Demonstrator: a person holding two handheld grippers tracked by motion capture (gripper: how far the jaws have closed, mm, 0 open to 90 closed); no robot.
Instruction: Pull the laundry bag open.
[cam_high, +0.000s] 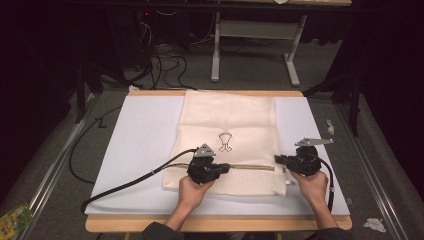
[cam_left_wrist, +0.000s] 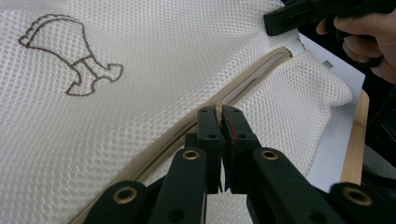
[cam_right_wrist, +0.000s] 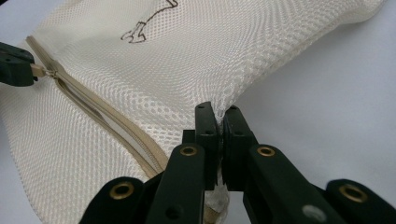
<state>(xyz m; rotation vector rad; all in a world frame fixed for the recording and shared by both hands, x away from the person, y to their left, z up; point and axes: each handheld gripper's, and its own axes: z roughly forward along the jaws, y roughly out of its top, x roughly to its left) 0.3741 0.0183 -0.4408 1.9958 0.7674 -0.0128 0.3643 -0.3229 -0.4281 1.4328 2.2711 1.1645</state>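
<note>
With the zipper pull (cam_right_wrist: 41, 71) pinched by the left gripper (cam_left_wrist: 219, 114) and the mesh bag (cam_high: 227, 120) edge clamped by the right gripper (cam_right_wrist: 219, 114), the pull could be lost if tugged askew.

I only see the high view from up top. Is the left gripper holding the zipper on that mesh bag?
Observer: Yes. In the left gripper view the left gripper is pinched shut on the zipper pull of the mesh bag.
Operator: What is the other one grabbing?
Observer: The right gripper is shut on the bag's edge, beside the zipper end.
Operator: Is the zipper open?
Observer: Between the two grippers it gapes open, seen in the right gripper view.
</note>
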